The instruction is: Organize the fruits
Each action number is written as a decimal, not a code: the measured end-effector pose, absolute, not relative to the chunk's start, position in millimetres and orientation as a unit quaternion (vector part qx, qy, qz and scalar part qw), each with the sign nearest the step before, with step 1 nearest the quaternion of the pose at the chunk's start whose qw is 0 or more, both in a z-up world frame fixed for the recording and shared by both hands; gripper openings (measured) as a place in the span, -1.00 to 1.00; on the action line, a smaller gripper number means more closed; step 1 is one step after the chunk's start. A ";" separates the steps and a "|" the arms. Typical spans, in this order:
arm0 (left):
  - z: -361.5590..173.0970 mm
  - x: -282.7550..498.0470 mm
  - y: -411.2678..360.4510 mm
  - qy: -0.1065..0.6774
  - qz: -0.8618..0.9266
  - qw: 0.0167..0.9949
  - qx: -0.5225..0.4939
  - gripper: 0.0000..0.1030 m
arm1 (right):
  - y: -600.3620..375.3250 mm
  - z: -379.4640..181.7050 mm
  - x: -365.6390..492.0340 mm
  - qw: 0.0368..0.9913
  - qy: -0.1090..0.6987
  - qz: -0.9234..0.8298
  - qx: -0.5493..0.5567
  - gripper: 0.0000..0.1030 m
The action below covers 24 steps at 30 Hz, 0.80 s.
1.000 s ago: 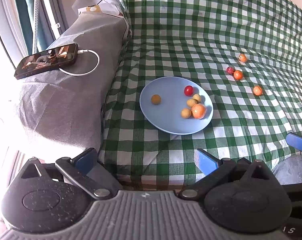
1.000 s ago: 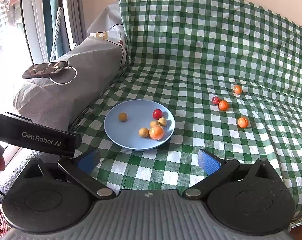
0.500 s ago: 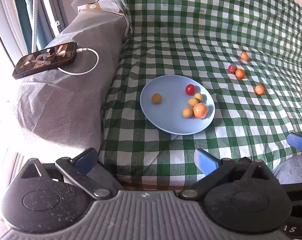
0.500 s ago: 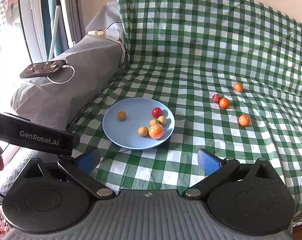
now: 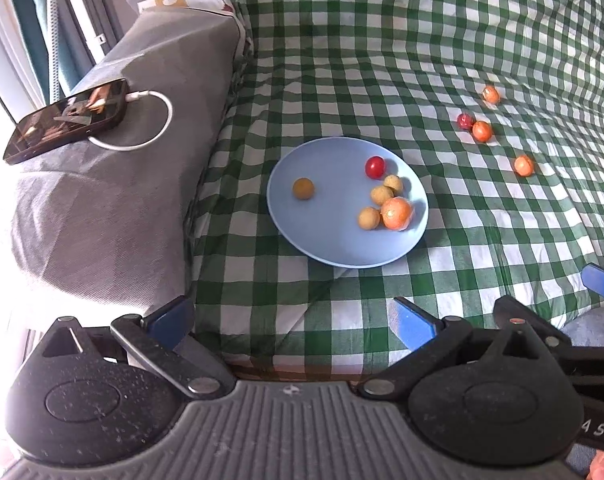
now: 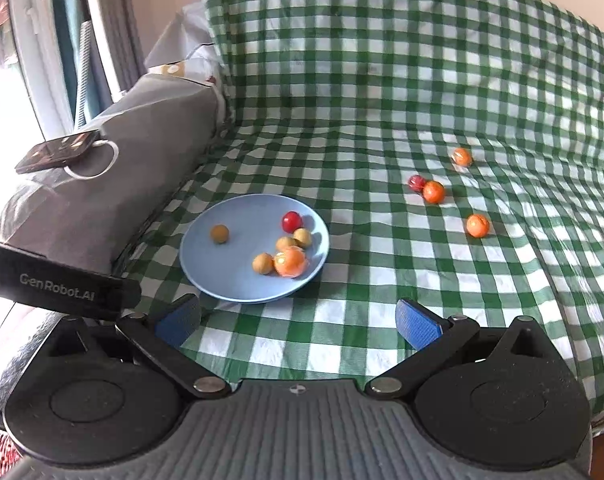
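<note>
A light blue plate (image 5: 334,248) (image 6: 205,276) lies on the green checked cloth and holds several small fruits: a red one (image 5: 374,167), several yellow-brown ones and a larger orange one (image 5: 396,213) (image 6: 289,262). Three small orange fruits (image 5: 523,165) (image 6: 477,225) and one dark red fruit (image 5: 465,121) (image 6: 415,182) lie loose on the cloth to the plate's right. My left gripper (image 5: 291,318) is open and empty, near the cloth's front edge. My right gripper (image 6: 297,320) is open and empty, just in front of the plate.
A grey covered cushion (image 5: 113,184) stands left of the plate, with a phone (image 5: 67,120) and white cable on it. The checked cloth (image 6: 382,92) rises at the back. The left gripper's body (image 6: 61,286) shows at the left of the right wrist view.
The right gripper has moved a little forward and right toward the cloth. The left gripper has barely moved. Both stay open.
</note>
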State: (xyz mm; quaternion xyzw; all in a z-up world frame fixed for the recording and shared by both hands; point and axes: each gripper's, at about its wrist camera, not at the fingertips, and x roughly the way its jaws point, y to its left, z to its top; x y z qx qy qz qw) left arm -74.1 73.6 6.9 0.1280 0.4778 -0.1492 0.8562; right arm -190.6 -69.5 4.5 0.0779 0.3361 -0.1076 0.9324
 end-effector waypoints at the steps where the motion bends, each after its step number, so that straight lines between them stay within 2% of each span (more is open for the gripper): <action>1: 5.5 -72.0 69.4 0.479 -0.150 0.855 0.131 1.00 | -74.2 3.0 -190.1 0.931 0.337 -0.112 0.083 0.99; 15: -10.1 -32.1 -11.6 0.487 -0.173 0.839 0.167 1.00 | -158.7 -26.7 -179.2 0.911 0.337 -0.196 0.133 0.99; 24: -30.4 4.5 -87.6 0.481 -0.200 0.831 0.193 1.00 | -240.2 -58.5 -152.0 0.899 0.307 -0.284 0.133 0.99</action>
